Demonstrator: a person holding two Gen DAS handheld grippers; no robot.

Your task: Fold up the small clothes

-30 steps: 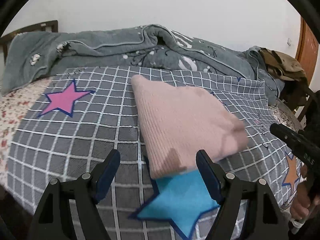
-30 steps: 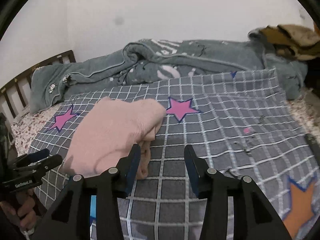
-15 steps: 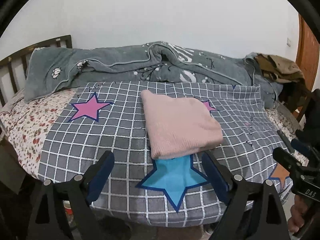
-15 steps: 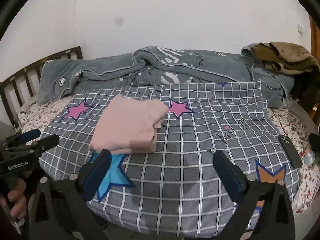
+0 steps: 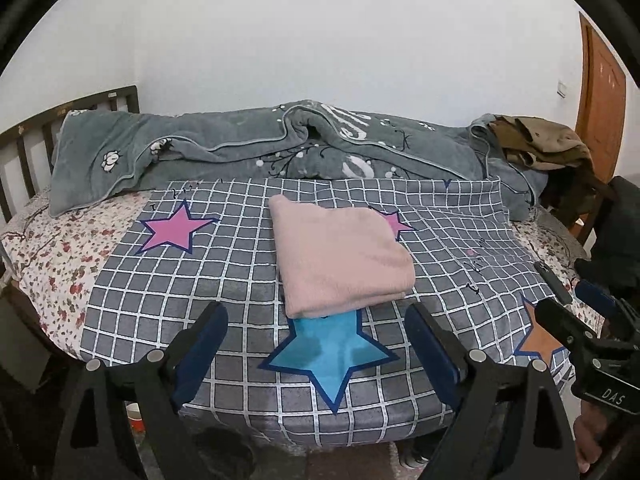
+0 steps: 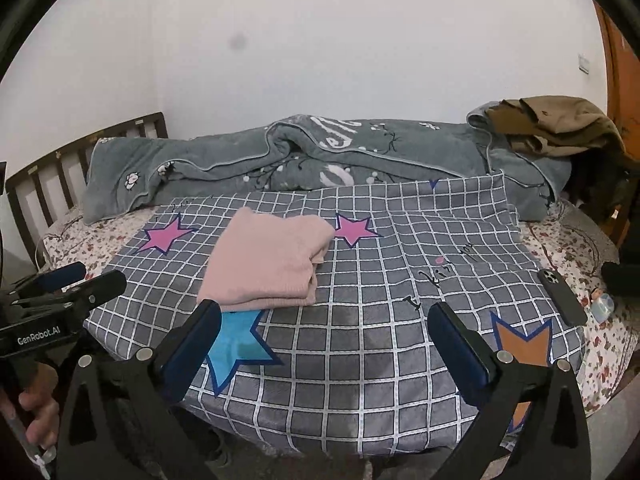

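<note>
Both grippers, left gripper point(image 5: 316, 340) and right gripper point(image 6: 324, 336), gape wide, holding nothing.
Folded pink garment point(image 5: 340, 260) rests on the checked blanket point(image 5: 200, 280).

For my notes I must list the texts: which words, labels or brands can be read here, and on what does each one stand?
"GenRobot.AI": white print on the black left gripper, seen from the right wrist.
"DAS": white letters on the black right gripper, seen from the left wrist.
Large white letters on the grey fleece blanket: folded, not readable.
Black handwriting on the grey checked sheet with stars: unclear.
</note>
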